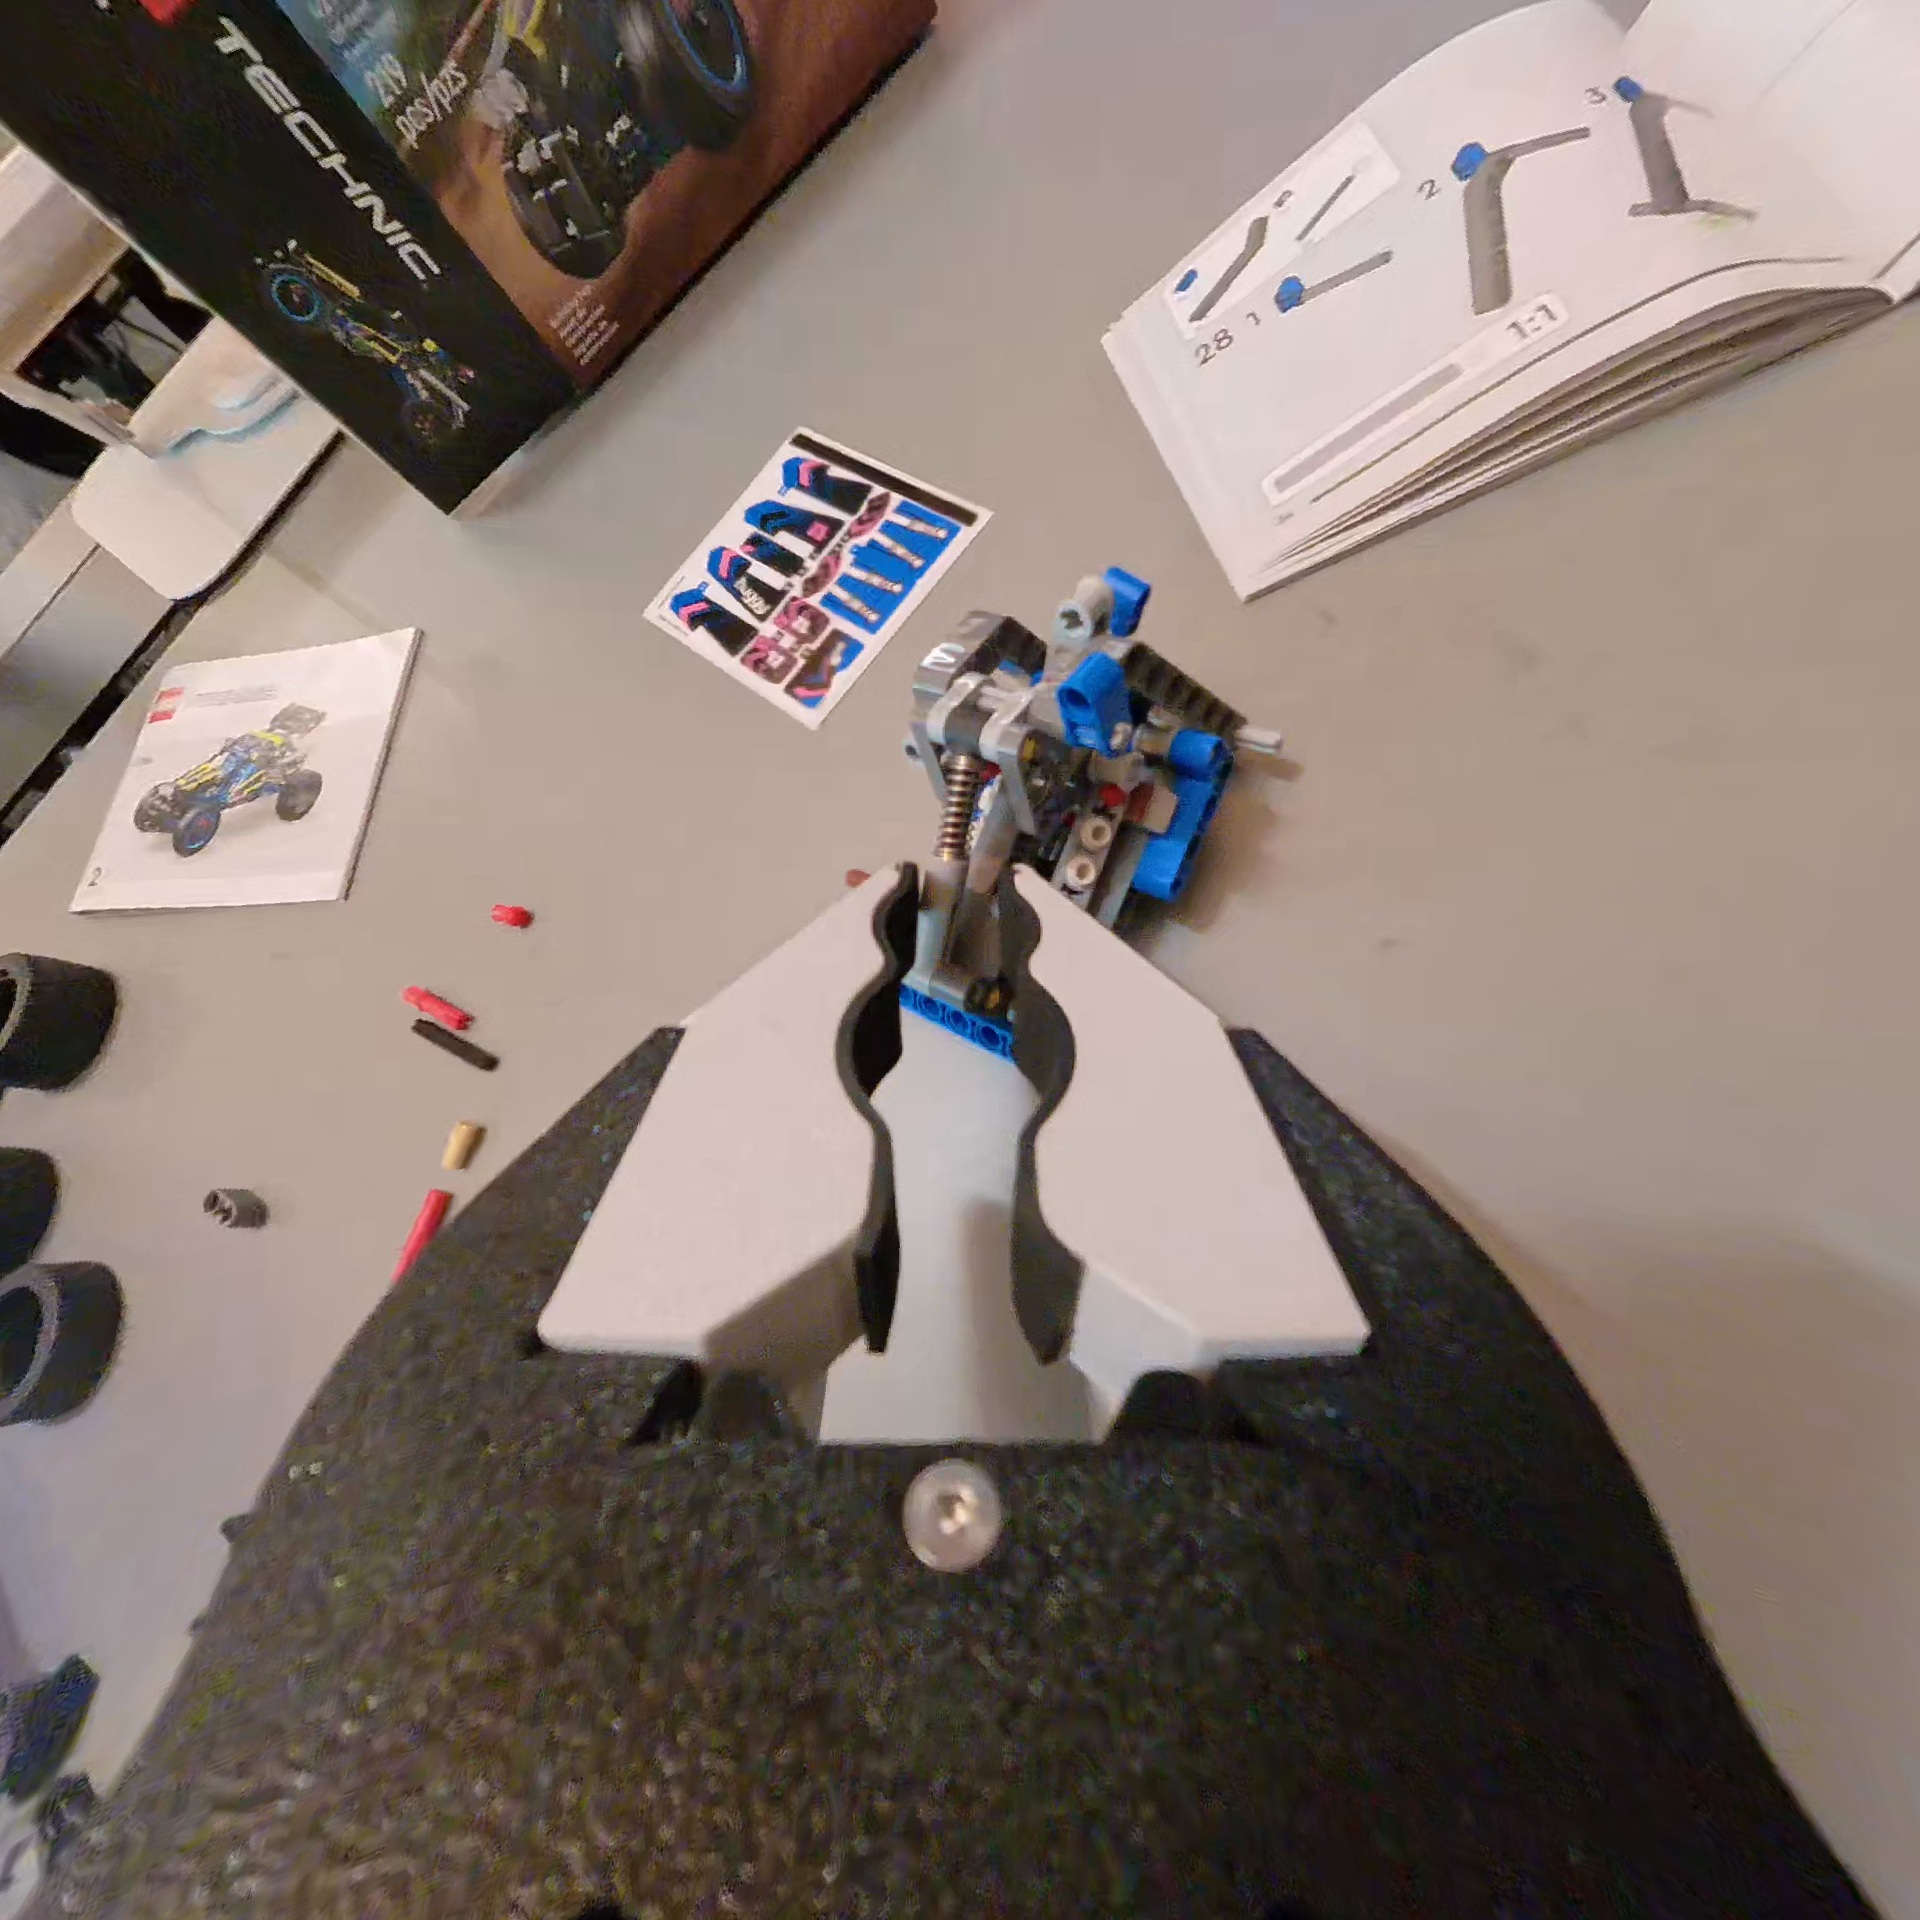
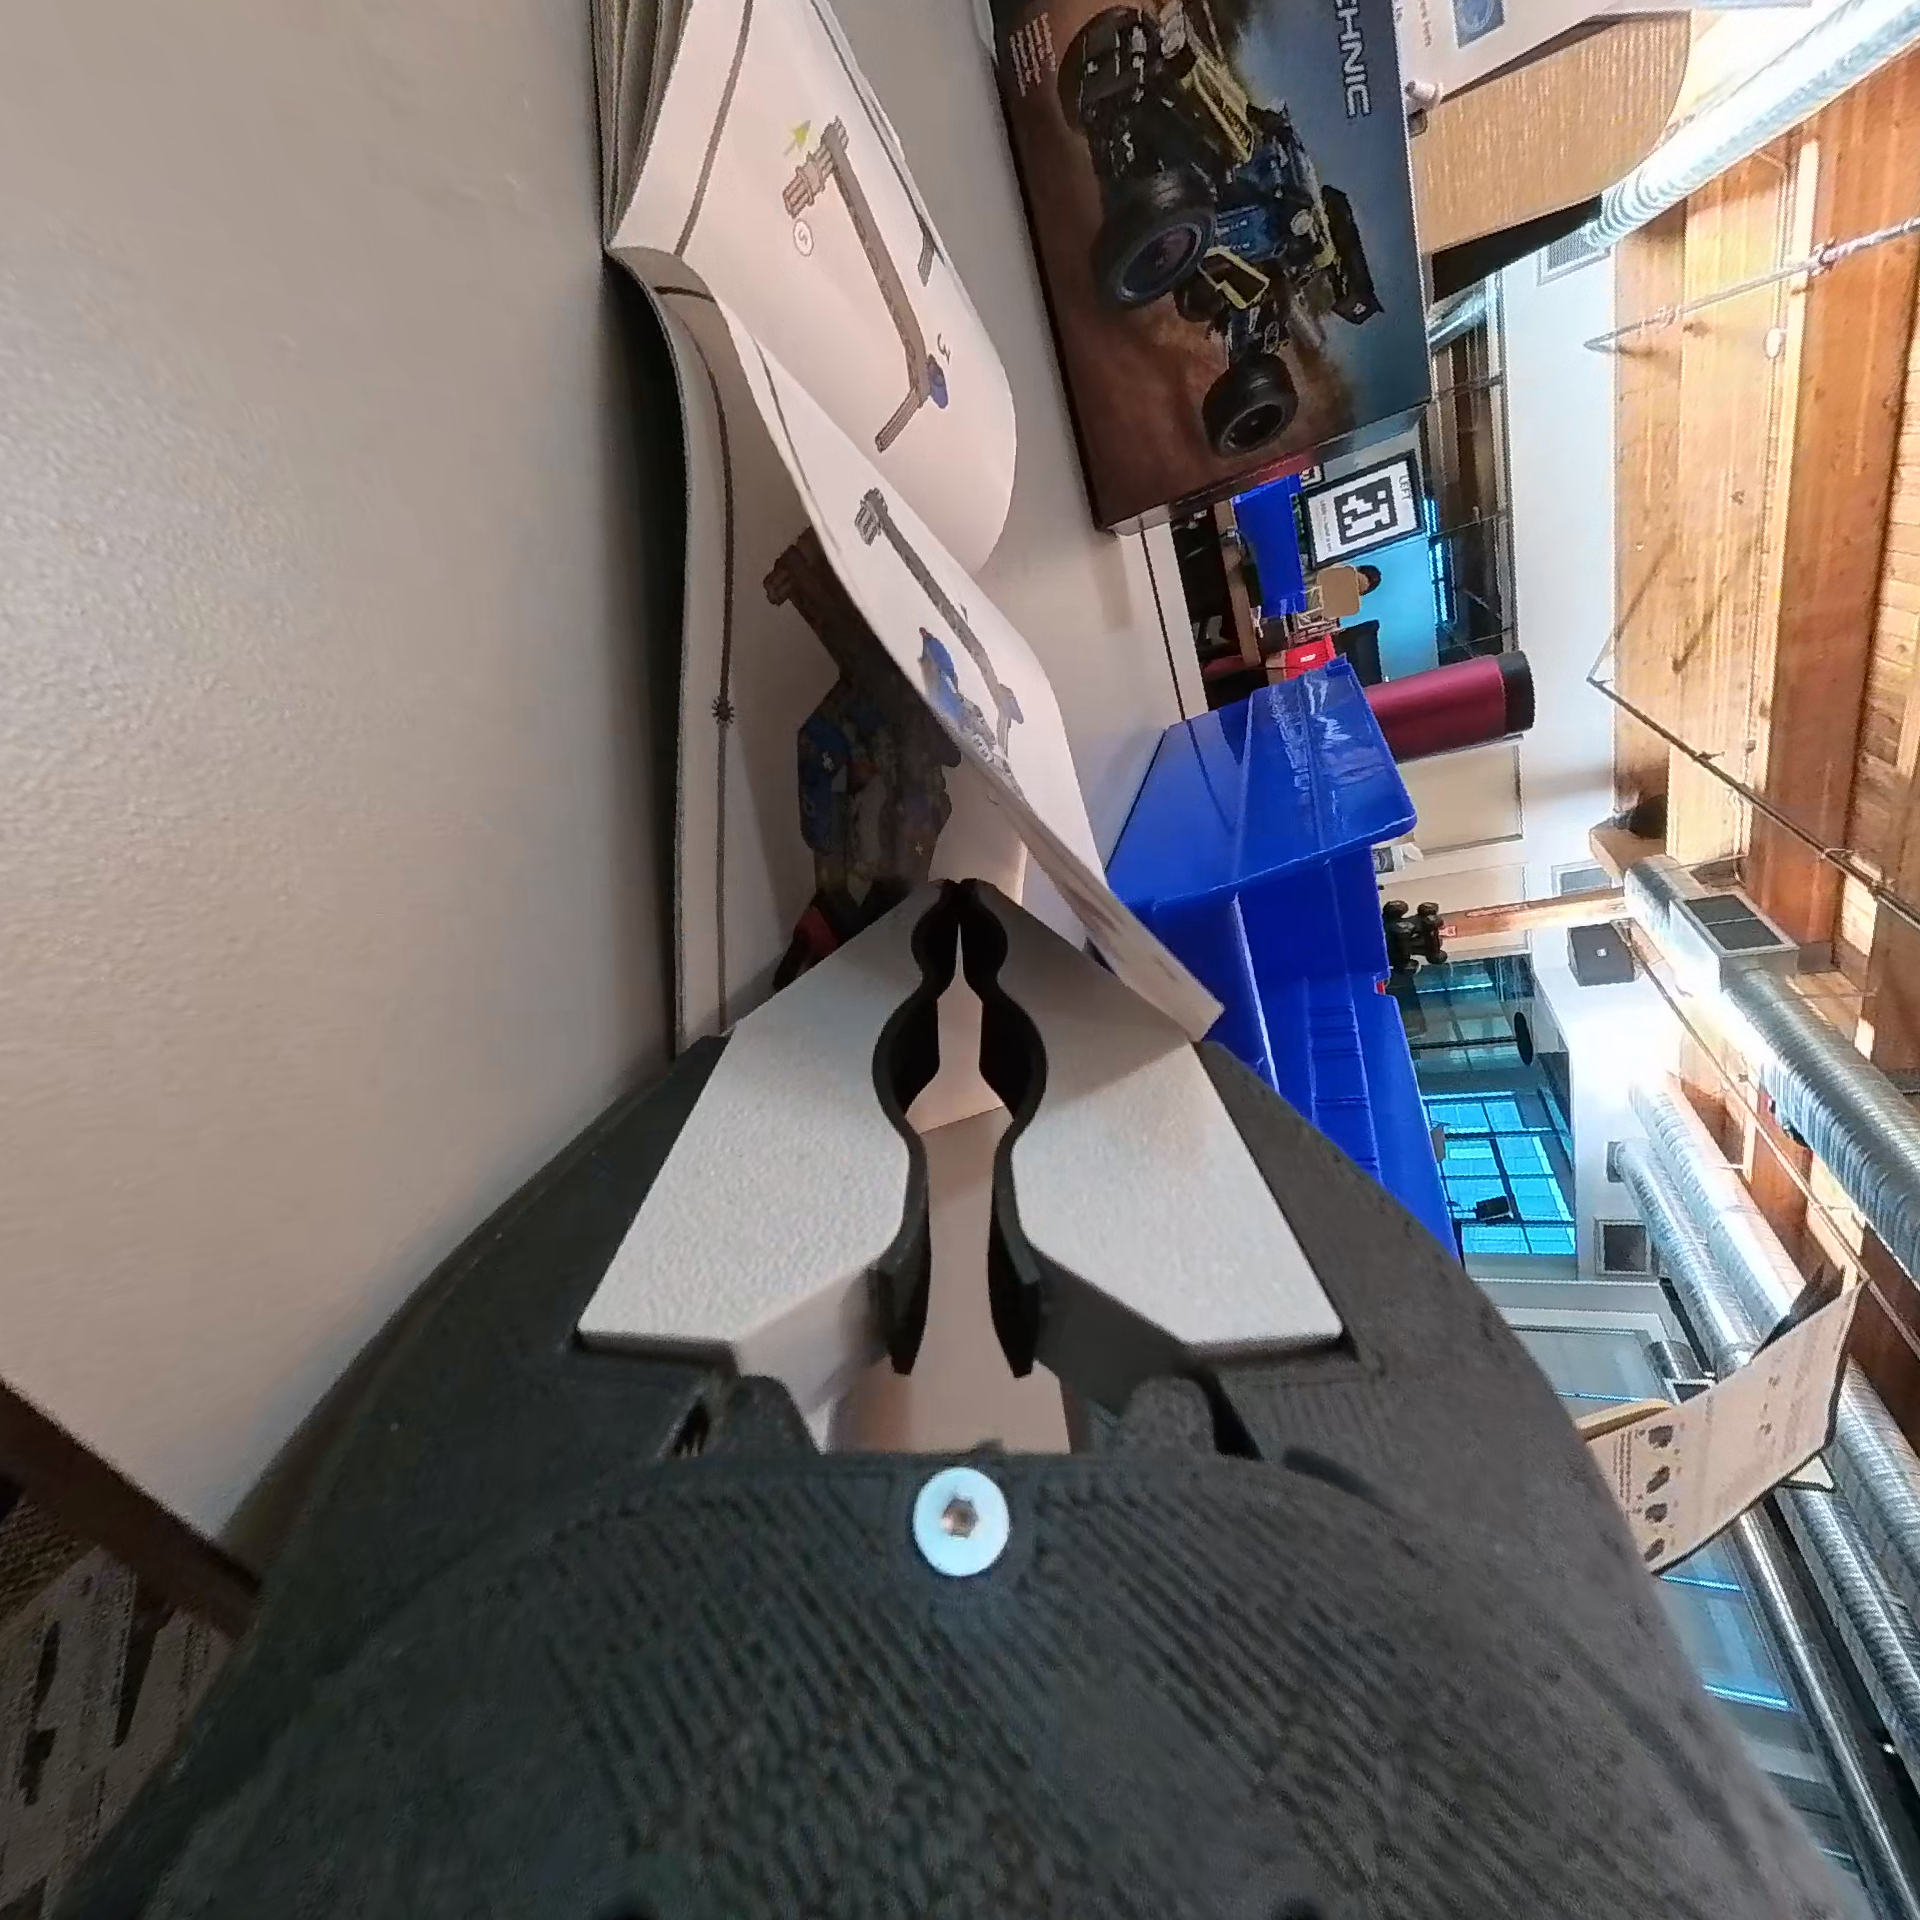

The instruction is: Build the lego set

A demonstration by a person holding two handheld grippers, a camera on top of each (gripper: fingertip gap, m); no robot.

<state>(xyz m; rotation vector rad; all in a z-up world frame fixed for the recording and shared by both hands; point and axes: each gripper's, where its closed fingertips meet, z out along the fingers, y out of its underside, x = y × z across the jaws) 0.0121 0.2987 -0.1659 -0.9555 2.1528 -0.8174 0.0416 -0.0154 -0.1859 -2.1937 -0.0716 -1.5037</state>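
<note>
Pinching the near end of the partly built model (image 1: 1081,769), the left gripper (image 1: 961,914) had its two pale fingers closed against a grey upright arm of the build, just beside a coiled spring. The model rested on the grey counter (image 1: 1455,1039), its long axis running away from the gripper toward the far right, blue beams along its right side.

Left of the gripper lay loose pieces: red pins (image 1: 436,1006), a black pin, a tan pin and a small black connector, with black tyres (image 1: 52,1023) at the left edge. Farther off sat a sticker sheet (image 1: 816,577), a closed booklet at the left, the set's box (image 1: 436,208) at the far left, and the open instruction booklet (image 1: 1507,301) at the far right.

The right gripper (image 2: 961,904), turned on its side, had its tips pressed together on a page edge of the open instruction booklet (image 2: 831,312), it seemed, though the contact was hard to see. The left was much the nearer to the model, so any next piece would likely meet it there.
</note>
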